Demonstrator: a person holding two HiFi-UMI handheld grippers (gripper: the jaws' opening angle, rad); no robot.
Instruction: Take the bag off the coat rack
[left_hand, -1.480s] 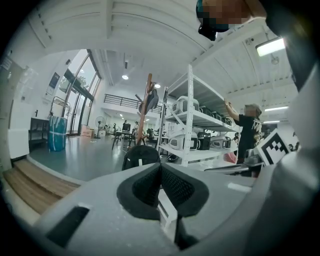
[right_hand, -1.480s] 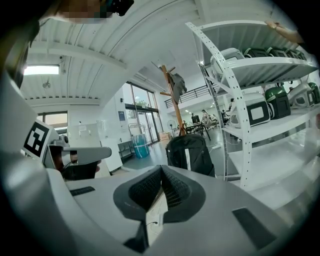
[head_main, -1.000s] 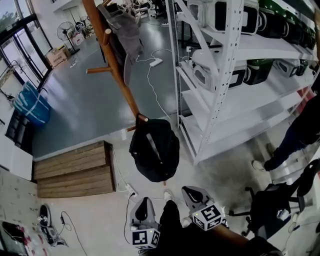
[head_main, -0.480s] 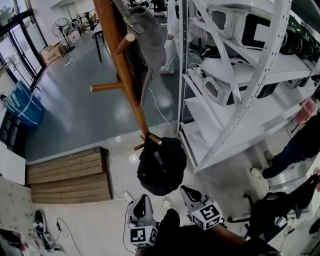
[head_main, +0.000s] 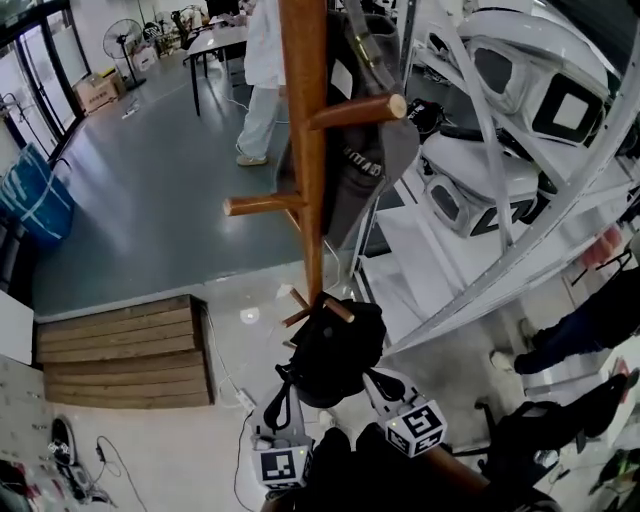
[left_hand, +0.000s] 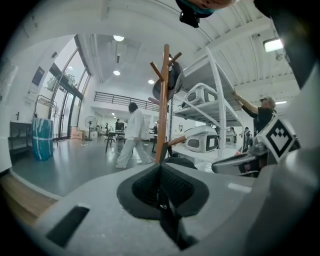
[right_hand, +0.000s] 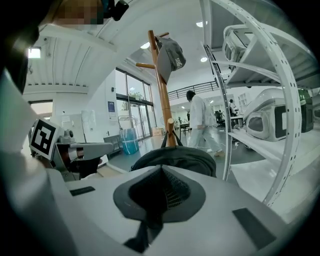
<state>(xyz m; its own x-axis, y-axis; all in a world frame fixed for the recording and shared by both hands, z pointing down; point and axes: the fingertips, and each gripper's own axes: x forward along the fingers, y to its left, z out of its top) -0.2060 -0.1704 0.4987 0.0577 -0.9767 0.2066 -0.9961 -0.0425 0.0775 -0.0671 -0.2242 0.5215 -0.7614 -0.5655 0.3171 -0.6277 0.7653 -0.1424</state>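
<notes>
A black bag (head_main: 338, 342) hangs by its strap from a low peg of the wooden coat rack (head_main: 304, 150). It also shows just past the jaws in the right gripper view, as a dark bag (right_hand: 175, 157) under the rack (right_hand: 161, 85). A grey cap (head_main: 372, 150) hangs on an upper peg. My left gripper (head_main: 282, 402) and right gripper (head_main: 380, 380) sit side by side just below the bag, both shut and empty. In the left gripper view the shut left gripper (left_hand: 161, 176) points at the rack pole (left_hand: 162, 100).
White metal shelving (head_main: 520, 200) with white and black machines stands close on the right. A wooden step (head_main: 125, 345) lies to the left, with cables on the floor beside it. A person in white (head_main: 262, 70) walks behind the rack. Another person (head_main: 590, 320) stands at the right.
Both grippers have moved forward to the rack, so the bag now hangs right at their tips. The rack looms larger, and a person in white has come into view behind it.
</notes>
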